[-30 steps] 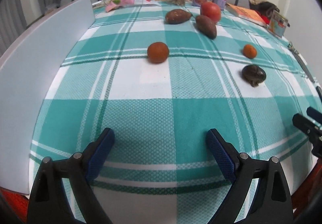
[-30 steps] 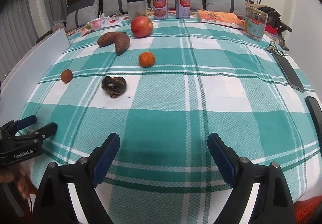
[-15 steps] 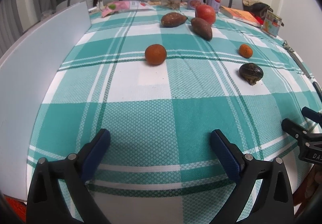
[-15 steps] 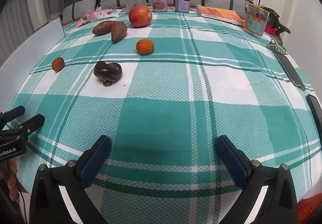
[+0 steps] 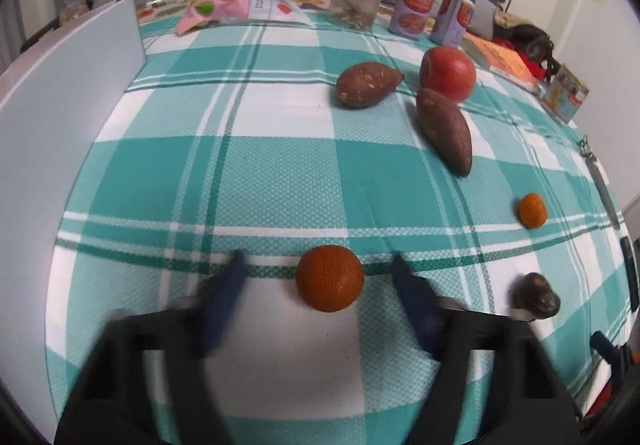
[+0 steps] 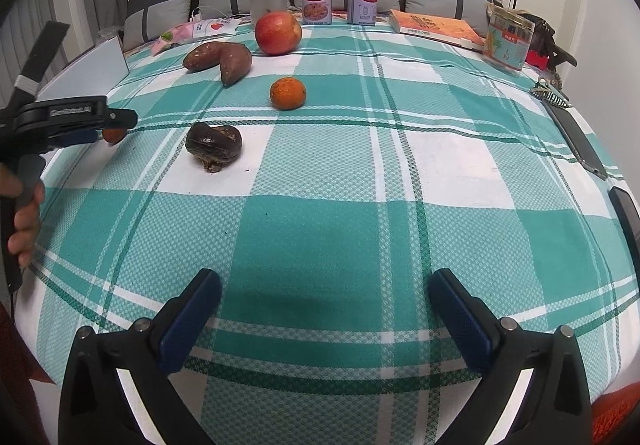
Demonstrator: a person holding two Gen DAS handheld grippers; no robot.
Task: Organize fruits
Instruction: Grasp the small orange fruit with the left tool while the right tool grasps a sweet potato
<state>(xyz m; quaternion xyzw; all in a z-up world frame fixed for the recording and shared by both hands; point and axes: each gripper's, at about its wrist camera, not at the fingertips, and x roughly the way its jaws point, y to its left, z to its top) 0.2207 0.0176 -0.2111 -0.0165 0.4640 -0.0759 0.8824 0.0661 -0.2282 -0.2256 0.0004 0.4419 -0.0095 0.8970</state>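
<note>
The left tool had just been closing, its blurred blue fingers on either side of an orange and not yet touching it, on a white square of the checked cloth towards the surface's left edge. The right tool hung spread wide and empty above the near edge. A dark, wrinkled fruit lay just beyond the left tool, a smaller orange farther in. Two sweet potatoes touched end to end near the far-left corner, a red apple just behind them. Along the far edge stood a clear jar, two tins and a book. A white board rose along the left edge.
</note>
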